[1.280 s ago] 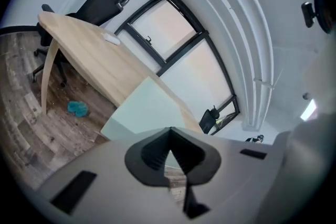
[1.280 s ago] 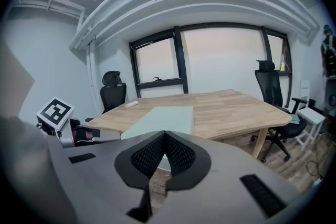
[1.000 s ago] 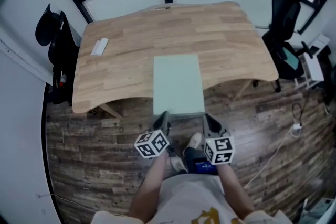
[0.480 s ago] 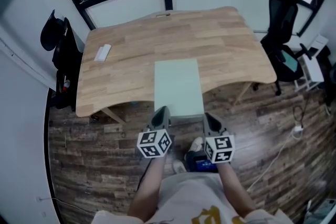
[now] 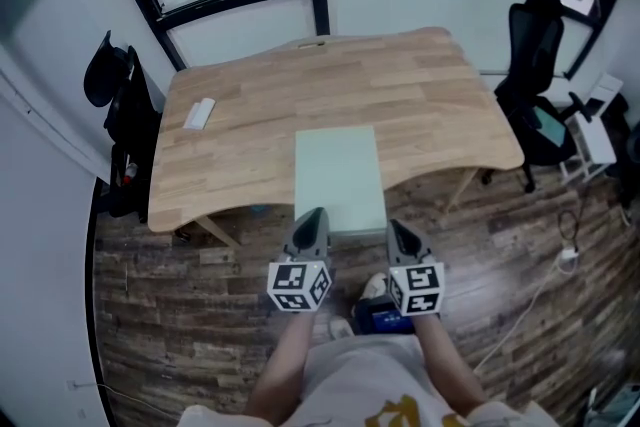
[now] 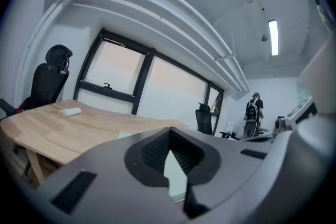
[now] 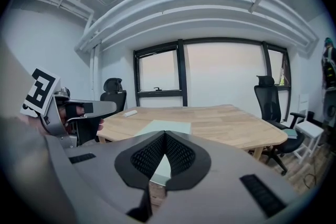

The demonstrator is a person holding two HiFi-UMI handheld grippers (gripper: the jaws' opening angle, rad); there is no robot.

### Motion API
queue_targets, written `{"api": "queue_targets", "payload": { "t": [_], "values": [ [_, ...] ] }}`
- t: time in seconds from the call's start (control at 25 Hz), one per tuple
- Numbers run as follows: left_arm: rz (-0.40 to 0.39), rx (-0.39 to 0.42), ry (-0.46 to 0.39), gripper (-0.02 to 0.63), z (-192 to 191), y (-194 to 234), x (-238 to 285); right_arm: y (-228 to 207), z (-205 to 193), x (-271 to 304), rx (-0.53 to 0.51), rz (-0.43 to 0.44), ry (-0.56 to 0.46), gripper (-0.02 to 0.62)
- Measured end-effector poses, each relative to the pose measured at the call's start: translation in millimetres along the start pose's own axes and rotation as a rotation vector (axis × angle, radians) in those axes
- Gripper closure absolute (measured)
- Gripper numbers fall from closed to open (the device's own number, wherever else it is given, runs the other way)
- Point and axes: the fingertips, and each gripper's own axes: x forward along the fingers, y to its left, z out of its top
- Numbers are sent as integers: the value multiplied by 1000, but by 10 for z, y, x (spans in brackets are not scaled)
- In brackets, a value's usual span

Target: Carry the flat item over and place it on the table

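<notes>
The left claw [image 5: 310, 219] is clenched on the near left corner of the pale green sheet [image 5: 338, 177]. It has rolled since a second ago, so its marker cube sits squarer. The right claw [image 5: 398, 229] pinches the near right corner, hardly changed. The sheet still lies across the desk's [image 5: 440, 105] front edge, its near end overhanging.
</notes>
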Motion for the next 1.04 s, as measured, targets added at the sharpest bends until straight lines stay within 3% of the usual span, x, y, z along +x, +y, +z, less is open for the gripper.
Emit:
{"api": "queue_targets", "payload": {
  "t": [0.16, 0.44, 0.68, 1.04],
  "values": [
    [3, 56, 34, 604, -45, -41, 12, -20, 45, -4, -13, -6, -6, 598],
    [31, 7, 46, 604, -114, 32, -26, -54, 65, -48, -15, -9, -21, 598],
    [43, 12, 43, 604, -120, 40, -53, -14, 136, -90, -9, -8, -73, 598],
    [42, 0, 29, 604, -128, 61, -93, -42, 90, -127, -10, -18, -52, 598]
  ]
}}
